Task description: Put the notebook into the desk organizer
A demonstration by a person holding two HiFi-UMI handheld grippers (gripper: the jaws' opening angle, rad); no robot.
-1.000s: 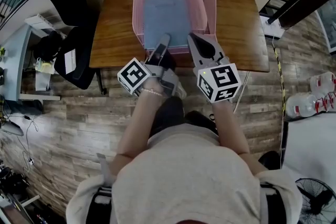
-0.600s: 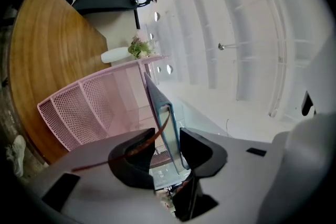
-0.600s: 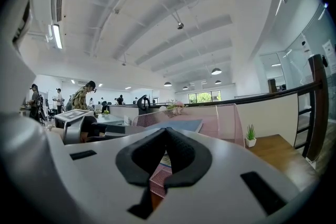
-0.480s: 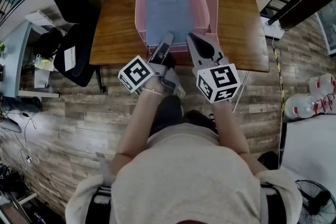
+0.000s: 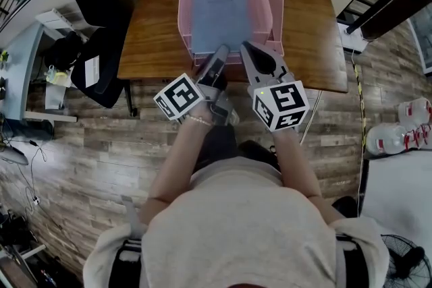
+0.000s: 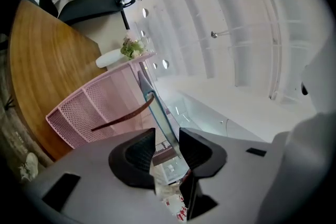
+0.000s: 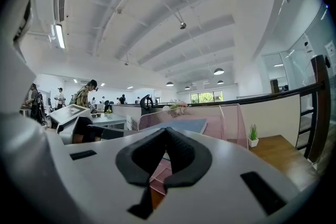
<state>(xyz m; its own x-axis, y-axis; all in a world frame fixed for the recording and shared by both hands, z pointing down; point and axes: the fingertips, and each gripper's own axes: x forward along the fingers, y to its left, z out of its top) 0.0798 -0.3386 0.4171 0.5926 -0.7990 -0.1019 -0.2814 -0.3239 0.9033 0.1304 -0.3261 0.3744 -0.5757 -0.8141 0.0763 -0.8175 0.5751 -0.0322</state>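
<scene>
Holding my left gripper (image 5: pixel 221 52) spread, its jaws just narrowed slightly, the blue notebook's (image 5: pixel 221 17) edge loose in the gap; my right gripper (image 5: pixel 246 48) pressed together, empty, beside the pink mesh desk organizer (image 5: pixel 181 10).

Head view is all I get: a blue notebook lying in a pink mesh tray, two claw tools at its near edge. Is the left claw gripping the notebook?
Observer: No. The left gripper view shows the left gripper with its fingers apart, having just been opening. The edge of the notebook shows in the gap, and neither finger presses it.
Visitor: And the right one?
Observer: The right gripper view shows the right gripper shut, with nothing between its fingers.
Visitor: Anything on the notebook I'm missing?
Observer: A brown band, probably an elastic strap, bows away from its edge.
</scene>
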